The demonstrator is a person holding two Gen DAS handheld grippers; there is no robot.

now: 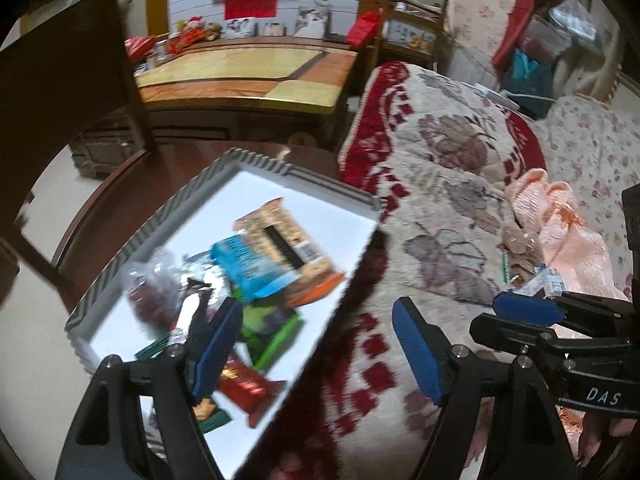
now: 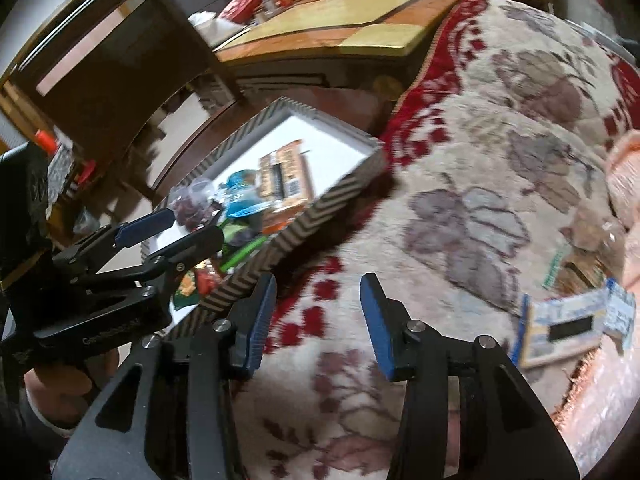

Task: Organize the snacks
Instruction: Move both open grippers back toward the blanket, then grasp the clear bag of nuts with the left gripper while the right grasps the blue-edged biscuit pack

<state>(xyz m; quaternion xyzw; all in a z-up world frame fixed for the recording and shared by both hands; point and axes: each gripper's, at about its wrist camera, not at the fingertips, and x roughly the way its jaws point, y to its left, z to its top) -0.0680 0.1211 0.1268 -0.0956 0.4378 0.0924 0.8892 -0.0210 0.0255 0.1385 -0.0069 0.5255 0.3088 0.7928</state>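
Well, both views are smeared with blur, so the print on every packet is unreadable. Looking along the left claw (image 1: 316, 344), its blue-padded fingers stand spread with nothing between them; the left finger hangs over the shallow white tray with a grey zigzag rim (image 1: 256, 160), hiding part of the pile, and the right finger hangs over the cream blanket with red and mauve flowers (image 1: 452, 148). The tray's near corner is cut off by the claw's black frame.

Inside the tray the snacks lie heaped and overlapping: a tan and orange packet with a black bar (image 1: 288, 236) at the far end, a bright blue pouch (image 1: 252, 268) lapping over it, a green packet (image 1: 272, 328) half buried below, a clear bag of dark red pieces (image 1: 148, 296) toward the left, and a shiny red wrapper (image 1: 248, 392) nearest the camera. A dark green corner pokes out beneath; I cannot tell what it is.

The tray sits on a dark wooden table (image 1: 132, 192), its right edge against the blanket.

From the right wrist, the right claw (image 2: 318, 320) is also parted and empty, over the blanket just beside the tray's rim. Off to the right, one pale blue and cream packet with a black bar (image 2: 568, 328) lies on the blanket, well apart from the tray, its far end running into a blurred pink fabric (image 2: 624, 168).
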